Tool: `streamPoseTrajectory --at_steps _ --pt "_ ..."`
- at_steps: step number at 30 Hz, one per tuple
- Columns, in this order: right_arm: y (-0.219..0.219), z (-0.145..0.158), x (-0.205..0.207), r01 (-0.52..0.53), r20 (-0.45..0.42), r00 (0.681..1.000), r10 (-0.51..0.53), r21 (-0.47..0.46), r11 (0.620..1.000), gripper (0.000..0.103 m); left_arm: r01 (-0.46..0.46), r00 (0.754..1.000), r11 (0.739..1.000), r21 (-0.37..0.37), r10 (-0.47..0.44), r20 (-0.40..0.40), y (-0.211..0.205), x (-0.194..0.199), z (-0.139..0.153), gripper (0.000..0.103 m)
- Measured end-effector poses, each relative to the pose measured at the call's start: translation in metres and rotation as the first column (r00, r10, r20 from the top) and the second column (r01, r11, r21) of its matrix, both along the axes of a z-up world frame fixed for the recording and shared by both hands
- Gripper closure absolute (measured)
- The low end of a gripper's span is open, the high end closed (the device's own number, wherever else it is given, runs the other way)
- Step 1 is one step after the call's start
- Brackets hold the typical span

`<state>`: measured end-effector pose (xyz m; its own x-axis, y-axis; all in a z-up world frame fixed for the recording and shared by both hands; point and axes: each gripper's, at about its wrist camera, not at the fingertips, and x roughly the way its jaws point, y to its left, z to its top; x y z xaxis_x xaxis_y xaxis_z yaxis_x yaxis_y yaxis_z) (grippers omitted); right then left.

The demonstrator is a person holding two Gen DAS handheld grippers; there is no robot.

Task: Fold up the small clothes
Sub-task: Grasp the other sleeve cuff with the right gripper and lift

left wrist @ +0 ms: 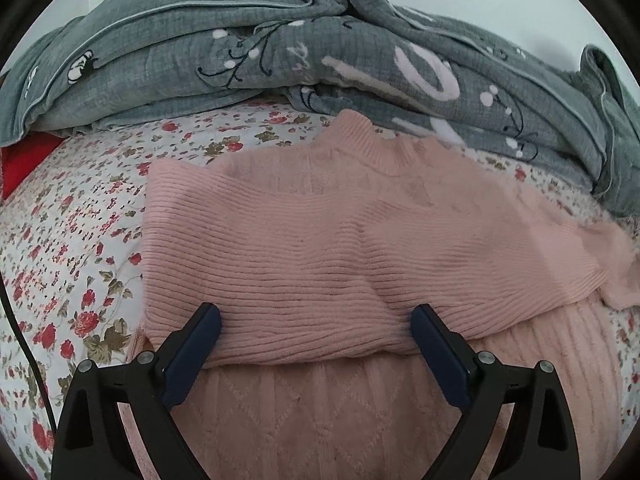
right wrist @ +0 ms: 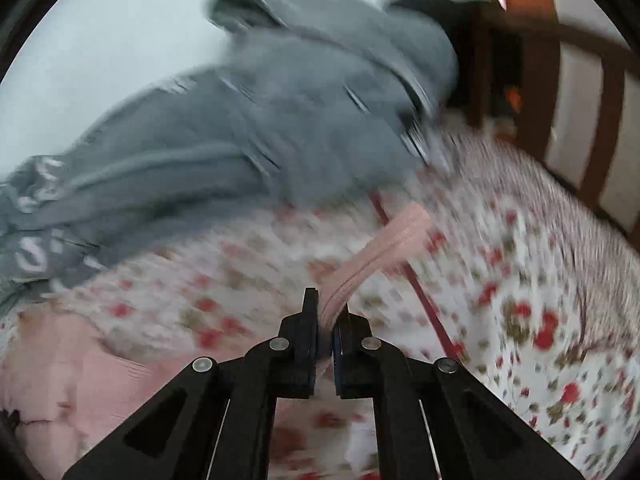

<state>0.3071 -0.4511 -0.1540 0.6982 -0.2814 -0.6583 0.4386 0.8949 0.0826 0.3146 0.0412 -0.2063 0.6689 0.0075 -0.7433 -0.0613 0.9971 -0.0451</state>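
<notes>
Left gripper (left wrist: 316, 332) spread wide over folded pink sweater (left wrist: 320, 240), right gripper (right wrist: 326, 312) clenched on its pink sleeve (right wrist: 380, 244), grey quilt (left wrist: 280, 52) beyond, no legible writing.

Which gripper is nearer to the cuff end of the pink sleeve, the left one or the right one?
Right. The right gripper is shut on the pink sleeve, just short of its cuff. The left gripper stands open over the folded sweater body, gripping nothing.
</notes>
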Motion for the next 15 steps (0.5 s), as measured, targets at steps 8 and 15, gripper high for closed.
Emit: streamPoseTrajectory --at_steps 8,15 --pt "0.135 0.126 0.003 -0.203 0.187 0.956 0.227 -0.138 0.969 0.097 0.010 1.000 0.946 -0.324 -0.005 0.018 0.059 -0.029 0.031 0.008" --pt "0.298 0.145 0.025 -0.449 0.165 0.851 0.498 -0.264 0.854 0.097 -0.106 0.987 0.963 -0.246 0.132 0.091 0.155 -0.100 0.055 0.008"
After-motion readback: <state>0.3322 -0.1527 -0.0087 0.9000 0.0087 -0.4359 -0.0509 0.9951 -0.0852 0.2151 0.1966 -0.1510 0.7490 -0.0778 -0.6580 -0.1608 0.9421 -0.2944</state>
